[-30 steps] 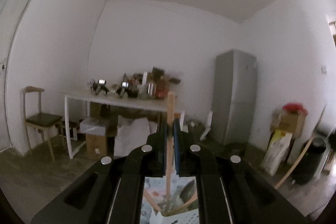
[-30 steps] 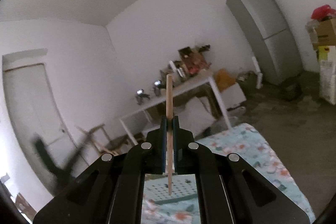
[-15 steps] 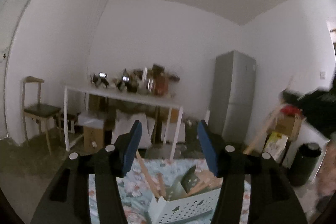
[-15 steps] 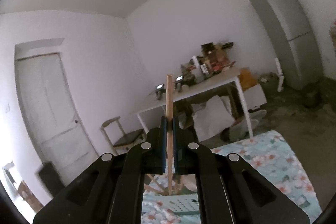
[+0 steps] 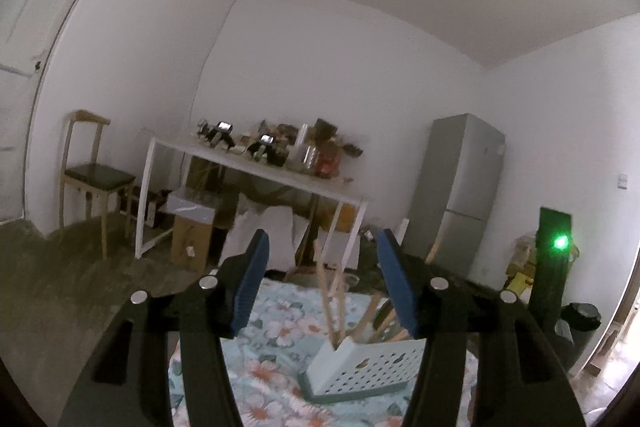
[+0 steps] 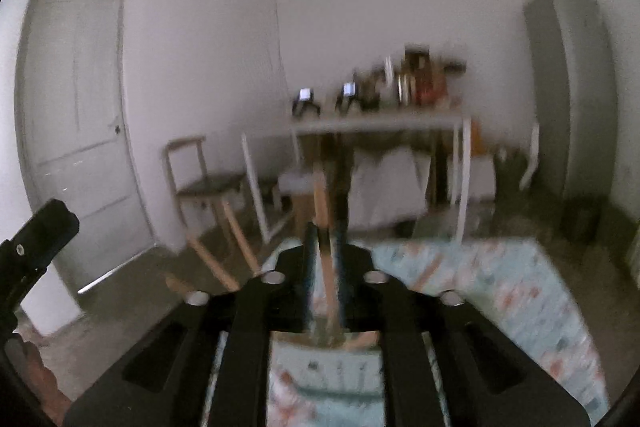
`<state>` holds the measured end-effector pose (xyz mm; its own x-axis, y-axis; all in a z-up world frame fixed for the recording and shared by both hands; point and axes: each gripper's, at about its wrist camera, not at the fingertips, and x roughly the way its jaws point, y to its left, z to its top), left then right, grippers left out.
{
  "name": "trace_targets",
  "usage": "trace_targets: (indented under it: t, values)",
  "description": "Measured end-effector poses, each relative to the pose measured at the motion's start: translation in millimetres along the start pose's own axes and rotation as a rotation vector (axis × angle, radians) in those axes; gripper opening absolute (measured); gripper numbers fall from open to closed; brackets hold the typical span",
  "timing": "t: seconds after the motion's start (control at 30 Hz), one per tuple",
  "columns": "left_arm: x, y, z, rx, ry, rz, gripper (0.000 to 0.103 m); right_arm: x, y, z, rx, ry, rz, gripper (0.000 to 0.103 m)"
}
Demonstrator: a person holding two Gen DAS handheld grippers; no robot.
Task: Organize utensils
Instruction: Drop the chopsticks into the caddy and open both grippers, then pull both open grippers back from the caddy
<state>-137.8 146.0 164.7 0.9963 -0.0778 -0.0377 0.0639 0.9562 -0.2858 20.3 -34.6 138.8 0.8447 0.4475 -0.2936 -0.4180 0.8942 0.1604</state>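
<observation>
**A:** What did my left claw (image 5: 322, 285) show?

**B:** Its blue pads (image 5: 250, 283) stood well apart with nothing gripped. Beyond them a pale perforated basket (image 5: 370, 363) sat on the floral cloth (image 5: 276, 331) of the bench, with several wooden utensils (image 5: 332, 303) standing tilted inside it.

**A:** And my right claw (image 6: 325, 259)?

**B:** That view was blurred. Its jaws were opening, only a narrow gap between them, and a wooden stick (image 6: 322, 227) rose upright in that gap; I could not tell whether the pads still pressed it. The basket (image 6: 328, 367) lay directly below the claw.

**A:** Anything behind?

**B:** A cluttered white table (image 5: 256, 175), a wooden chair (image 5: 94, 179) and a grey fridge (image 5: 460, 191) against the wall
</observation>
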Motion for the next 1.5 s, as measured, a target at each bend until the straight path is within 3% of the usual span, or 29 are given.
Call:
trace_targets:
  t: [0.03,0.07,0.13,0.3,0.43,0.5,0.57,0.63,0.7,0.83,1.0,1.13,1.2,1.3,1.5]
  values:
    - [2,2,-1,-0.004,0.012,0.000,0.055,-4,-3,0,0.012,-0.008,0.012,0.033]
    - [5,6,-4,-0.017,0.037,-0.006,0.055,-8,-2,2,0.018,-0.011,0.022,0.054]
    - [13,11,-10,-0.045,0.085,-0.027,0.055,-21,-2,8,0.025,-0.042,0.023,0.065]
    - [39,16,-38,-0.084,0.201,-0.042,0.055,-39,-9,25,0.009,-0.112,-0.023,0.069]
    - [52,9,-66,-0.076,0.271,-0.101,0.056,-40,-27,23,0.046,-0.089,-0.037,0.069]
    - [55,2,-79,-0.036,0.306,-0.152,0.063,-50,-42,17,0.084,-0.088,-0.023,0.071]
    - [60,-7,-90,0.013,0.350,-0.178,0.074,-61,-63,4,0.103,-0.064,-0.045,0.079]
    - [70,-12,-96,0.048,0.387,-0.203,0.079,-62,-82,-17,0.095,0.003,-0.088,0.082]
    - [87,-16,-99,0.073,0.417,-0.233,0.081,-50,-104,-46,0.073,0.133,-0.069,0.082]
    - [128,-31,-110,0.217,0.496,-0.328,0.089,-20,-117,-69,0.029,0.271,0.105,0.085]
    - [168,-52,-120,0.400,0.502,-0.294,0.093,24,-111,-64,-0.178,0.311,0.131,0.090]
    - [182,-60,-123,0.439,0.470,-0.295,0.095,59,-99,-63,-0.291,0.318,0.172,0.090]
    - [188,-58,-124,0.428,0.453,-0.268,0.088,70,-97,-66,-0.292,0.330,0.201,0.093]
    - [191,-51,-123,0.389,0.459,-0.272,0.087,72,-103,-64,-0.208,0.314,0.218,0.091]
    - [179,-55,-112,0.357,0.497,-0.313,0.086,60,-100,-61,-0.189,0.351,0.183,0.091]
